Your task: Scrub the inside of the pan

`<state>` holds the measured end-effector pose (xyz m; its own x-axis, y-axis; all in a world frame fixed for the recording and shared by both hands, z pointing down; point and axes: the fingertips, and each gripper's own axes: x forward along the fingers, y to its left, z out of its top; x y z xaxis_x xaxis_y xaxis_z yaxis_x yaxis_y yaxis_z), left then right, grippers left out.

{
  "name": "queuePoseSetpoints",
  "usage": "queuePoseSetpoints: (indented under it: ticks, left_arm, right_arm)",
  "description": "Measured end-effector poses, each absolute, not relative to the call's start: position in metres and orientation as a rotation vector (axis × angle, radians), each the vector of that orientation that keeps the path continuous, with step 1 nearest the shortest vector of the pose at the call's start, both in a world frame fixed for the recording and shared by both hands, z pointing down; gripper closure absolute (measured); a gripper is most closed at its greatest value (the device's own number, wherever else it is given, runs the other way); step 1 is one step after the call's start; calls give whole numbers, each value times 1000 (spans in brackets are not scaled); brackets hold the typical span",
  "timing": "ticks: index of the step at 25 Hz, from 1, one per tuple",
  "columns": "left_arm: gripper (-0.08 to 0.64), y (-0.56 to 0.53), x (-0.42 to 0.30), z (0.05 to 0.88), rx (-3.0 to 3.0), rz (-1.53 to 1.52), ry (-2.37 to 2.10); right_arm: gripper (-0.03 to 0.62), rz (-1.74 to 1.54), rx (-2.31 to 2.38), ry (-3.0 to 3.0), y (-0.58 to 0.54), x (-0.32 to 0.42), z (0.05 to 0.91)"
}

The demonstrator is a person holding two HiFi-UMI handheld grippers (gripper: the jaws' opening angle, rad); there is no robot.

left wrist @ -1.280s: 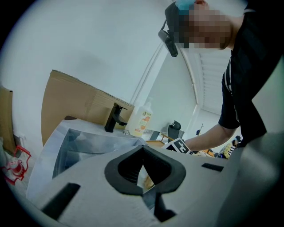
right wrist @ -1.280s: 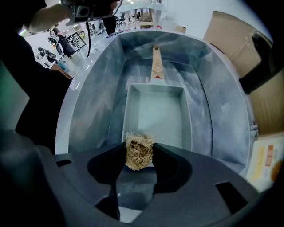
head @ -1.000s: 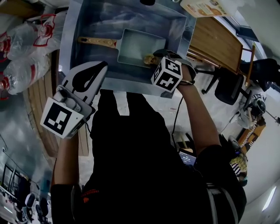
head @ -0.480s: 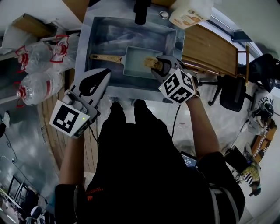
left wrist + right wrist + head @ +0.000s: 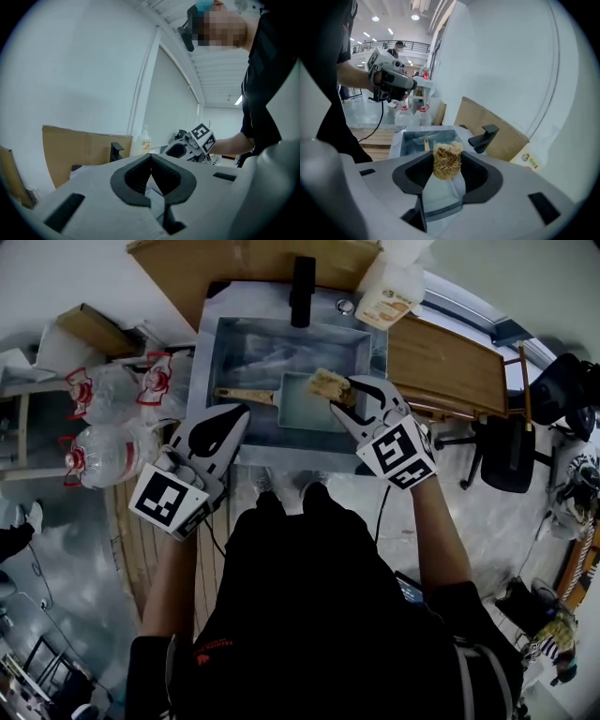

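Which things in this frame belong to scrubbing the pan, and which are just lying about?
Part of the job:
- pan, lying in the sink
- scrubber, held in the right gripper

Just lying about:
- soap bottle
- water bottles
- cardboard
- wooden table
- chair
- left gripper, shut and empty

Light: bright, even indoor light; ceiling lamps [image 5: 375, 18] glowing | Shadows: faint, soft-edged | Glare: pale sheen on floor [image 5: 56, 549] | Edges: fisheye bending, black corners | Focus: scrubber [image 5: 447, 161] sharp; left gripper [image 5: 151, 155] body close, soft.
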<state>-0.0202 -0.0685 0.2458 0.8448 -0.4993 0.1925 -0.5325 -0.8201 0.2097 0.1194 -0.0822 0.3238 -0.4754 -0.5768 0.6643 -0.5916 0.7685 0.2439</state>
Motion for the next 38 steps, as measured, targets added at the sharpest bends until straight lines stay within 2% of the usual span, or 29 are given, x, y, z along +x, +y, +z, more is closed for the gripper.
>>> queuePoseSetpoints:
  ticks: [17, 38]
  left_arm:
    - [543, -67, -6, 216, 2852, 116, -764]
    - [543, -80, 5, 231, 2844, 148, -727]
  right_arm:
    - [407, 195, 1081, -2609, -67, 108, 215]
    - [407, 279, 1105, -2686, -72, 113, 207]
